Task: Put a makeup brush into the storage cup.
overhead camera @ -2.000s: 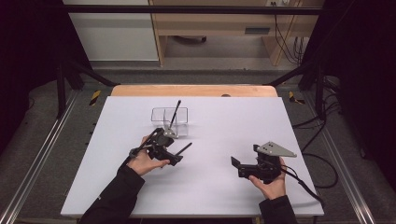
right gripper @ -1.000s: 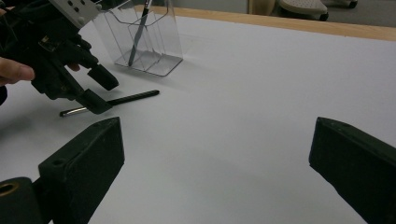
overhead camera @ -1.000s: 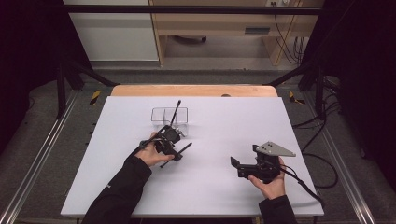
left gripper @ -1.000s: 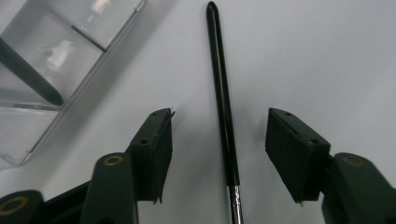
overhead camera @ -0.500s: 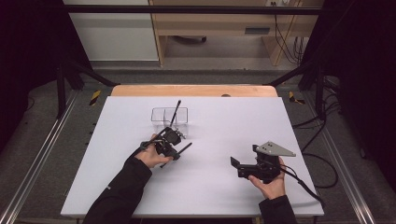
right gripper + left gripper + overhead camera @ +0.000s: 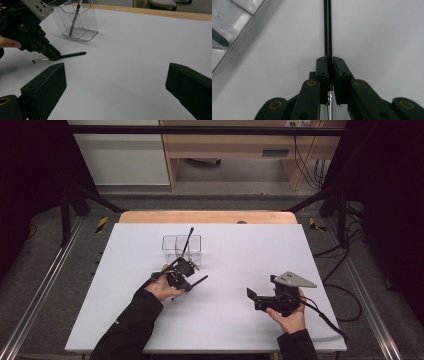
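The left tool [image 6: 330,82] pinches a thin black pen [image 6: 327,27] over the white table [image 6: 382,32], clear holder [image 6: 229,27] alongside.

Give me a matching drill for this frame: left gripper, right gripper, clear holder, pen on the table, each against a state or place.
1 left gripper
2 right gripper
3 holder
4 pen

a jaws wide apart, nothing between
b lying flat, clamped mid-shaft
c upright, a dark stick leaning in it
d jaws just closed on a thin shaft

Pairs: 1-d, 2-a, 3-c, 4-b

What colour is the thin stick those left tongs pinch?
Black stick with a silvery end, clearest in the right gripper view.
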Demonstrator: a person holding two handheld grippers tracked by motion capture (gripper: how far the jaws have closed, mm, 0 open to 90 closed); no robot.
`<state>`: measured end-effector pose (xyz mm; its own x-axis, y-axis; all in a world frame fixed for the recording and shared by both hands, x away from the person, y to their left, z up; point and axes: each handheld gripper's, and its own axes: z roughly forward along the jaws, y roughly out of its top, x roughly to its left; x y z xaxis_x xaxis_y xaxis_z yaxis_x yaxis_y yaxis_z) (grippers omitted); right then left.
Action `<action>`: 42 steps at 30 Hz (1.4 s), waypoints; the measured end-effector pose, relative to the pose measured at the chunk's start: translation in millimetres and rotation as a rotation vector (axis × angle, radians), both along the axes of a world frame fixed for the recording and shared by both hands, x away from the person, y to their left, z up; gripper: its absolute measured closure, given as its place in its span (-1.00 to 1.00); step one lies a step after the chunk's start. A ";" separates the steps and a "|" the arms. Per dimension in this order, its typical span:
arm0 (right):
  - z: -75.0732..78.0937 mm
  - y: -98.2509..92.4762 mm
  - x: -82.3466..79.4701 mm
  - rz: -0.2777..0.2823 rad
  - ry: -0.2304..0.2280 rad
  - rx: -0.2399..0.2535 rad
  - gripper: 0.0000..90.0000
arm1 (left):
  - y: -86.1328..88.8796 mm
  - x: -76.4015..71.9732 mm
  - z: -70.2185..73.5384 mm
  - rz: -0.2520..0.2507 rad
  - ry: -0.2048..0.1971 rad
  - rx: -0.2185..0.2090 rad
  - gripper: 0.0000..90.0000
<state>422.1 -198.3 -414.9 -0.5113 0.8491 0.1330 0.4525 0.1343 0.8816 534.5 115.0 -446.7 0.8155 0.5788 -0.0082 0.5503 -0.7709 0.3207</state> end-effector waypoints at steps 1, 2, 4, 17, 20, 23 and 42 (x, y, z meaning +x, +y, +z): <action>0.0 -0.1 0.0 0.000 0.000 -0.001 -0.92 | 0.3 0.3 0.1 0.003 0.003 -0.002 0.85; 0.1 0.0 -0.1 0.000 0.000 0.000 -0.92 | 0.5 0.4 0.1 0.002 0.004 -0.003 0.85; 0.0 -0.1 0.1 0.000 -0.001 -0.002 -0.92 | 0.5 0.5 0.1 -0.002 0.003 -0.003 0.85; 2.0 -1.5 -0.7 0.009 -0.008 0.023 -0.95 | 2.1 -2.0 4.4 -0.025 -0.022 -0.019 0.85; 2.0 -1.5 -0.7 0.012 -0.006 0.021 -0.95 | 3.4 -6.0 10.4 -0.033 -0.039 -0.039 0.85; 2.3 -1.8 -0.9 0.019 -0.009 0.019 -0.98 | 5.9 -11.0 18.2 -0.046 -0.054 -0.064 0.85; 7.2 1.7 -2.6 0.040 -0.023 -0.011 -0.98 | 19.7 -43.7 50.5 -0.153 -0.107 -0.174 0.85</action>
<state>419.5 -196.6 -407.7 -0.5478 0.8291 0.1114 0.4259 0.1619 0.8902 490.8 134.7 -396.1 0.8952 0.4455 -0.0058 0.3869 -0.7707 0.5063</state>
